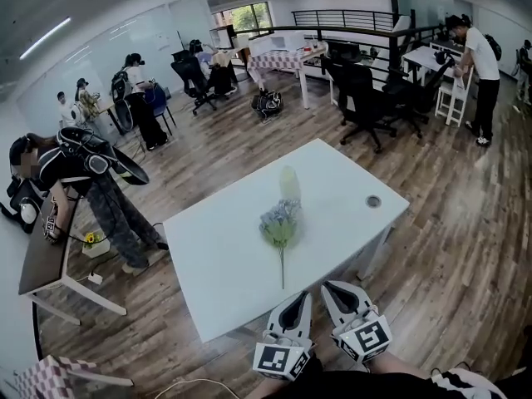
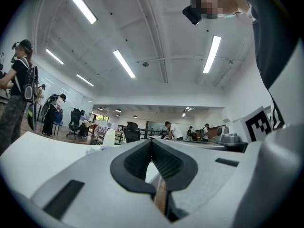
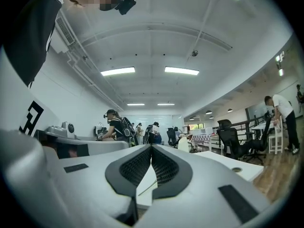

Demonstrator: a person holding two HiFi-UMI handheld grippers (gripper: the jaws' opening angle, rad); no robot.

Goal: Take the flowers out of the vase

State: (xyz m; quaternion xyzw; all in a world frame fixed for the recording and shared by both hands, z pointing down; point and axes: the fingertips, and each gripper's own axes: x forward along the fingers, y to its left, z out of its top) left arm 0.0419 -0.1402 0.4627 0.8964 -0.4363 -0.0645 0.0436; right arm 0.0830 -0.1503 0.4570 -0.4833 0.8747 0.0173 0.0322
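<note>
left gripper point(image 1: 301, 296): clenched, empty
right gripper point(image 1: 328, 288): clenched, empty
risk: flowers point(image 1: 280, 221) just ahead; closed jaws could shove them into the vase point(image 1: 288, 183)

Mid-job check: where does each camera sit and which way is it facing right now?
Head view: on the person's head, looking steeply down at the table, flowers and vase; left gripper and right gripper show.
Left gripper view: on that gripper, level across the table; shut jaws, person's dark clothing upper right.
Right gripper view: likewise level; shut jaws, clothing upper left.
Shared: all three see table and vase.
</note>
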